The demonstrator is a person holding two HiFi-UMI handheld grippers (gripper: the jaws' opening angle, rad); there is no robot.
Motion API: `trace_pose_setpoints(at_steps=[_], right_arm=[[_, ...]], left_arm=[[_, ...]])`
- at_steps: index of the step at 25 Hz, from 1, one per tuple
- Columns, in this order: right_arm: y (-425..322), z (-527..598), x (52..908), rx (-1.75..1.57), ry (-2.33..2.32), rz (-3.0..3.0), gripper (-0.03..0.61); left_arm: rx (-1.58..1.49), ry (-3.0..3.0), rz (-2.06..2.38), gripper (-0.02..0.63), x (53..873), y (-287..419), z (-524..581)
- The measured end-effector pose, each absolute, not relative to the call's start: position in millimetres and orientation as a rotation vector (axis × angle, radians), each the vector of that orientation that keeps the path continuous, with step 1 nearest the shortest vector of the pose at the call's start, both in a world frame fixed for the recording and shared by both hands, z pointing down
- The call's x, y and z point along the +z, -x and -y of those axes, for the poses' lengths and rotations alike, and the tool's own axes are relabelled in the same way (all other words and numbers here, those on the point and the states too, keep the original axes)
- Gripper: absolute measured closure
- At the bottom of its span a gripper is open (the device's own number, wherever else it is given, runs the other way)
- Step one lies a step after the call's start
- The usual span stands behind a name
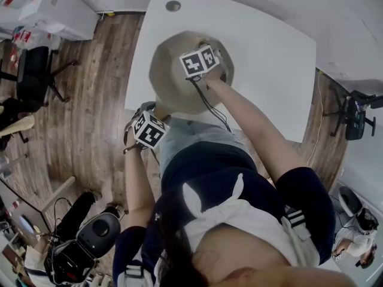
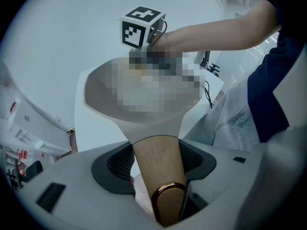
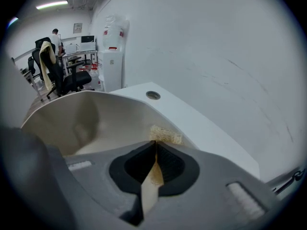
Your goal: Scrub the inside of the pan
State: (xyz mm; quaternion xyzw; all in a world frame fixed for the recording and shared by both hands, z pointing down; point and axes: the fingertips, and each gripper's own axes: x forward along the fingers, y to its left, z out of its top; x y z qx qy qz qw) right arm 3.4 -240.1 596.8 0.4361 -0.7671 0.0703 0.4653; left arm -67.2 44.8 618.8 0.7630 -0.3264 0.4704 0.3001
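A beige pan [image 1: 173, 76] stands on the white table [image 1: 269, 58] near its front edge. Its wooden handle [image 2: 156, 162], capped in copper, points toward me, and my left gripper [image 2: 156, 150] is shut on it. That gripper [image 1: 154, 113] shows in the head view at the pan's near left rim. My right gripper [image 1: 216, 70] reaches into the pan from the right. In the right gripper view the jaws of the right gripper [image 3: 154, 145] are shut on a thin yellowish scrubbing sponge [image 3: 165, 134], which lies against the pan's inner wall [image 3: 72, 119] by the rim.
A round cable hole [image 1: 173, 6] sits at the table's far edge. Wooden floor lies left of the table, with a black office chair [image 1: 36, 70] and equipment [image 1: 90, 238]. A water dispenser [image 3: 112, 56] and a chair [image 3: 67, 78] stand against the back wall.
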Motion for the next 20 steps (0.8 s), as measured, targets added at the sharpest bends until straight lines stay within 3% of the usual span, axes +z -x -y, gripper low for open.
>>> trace_pose_setpoints(at_steps=[20], right_arm=[[-59.6, 222.9, 600.6, 0.139, -0.961, 1.600, 0.569]], left_arm=[[1.207, -2.003, 0.878, 0.347, 615.7, 61.2, -44.0]])
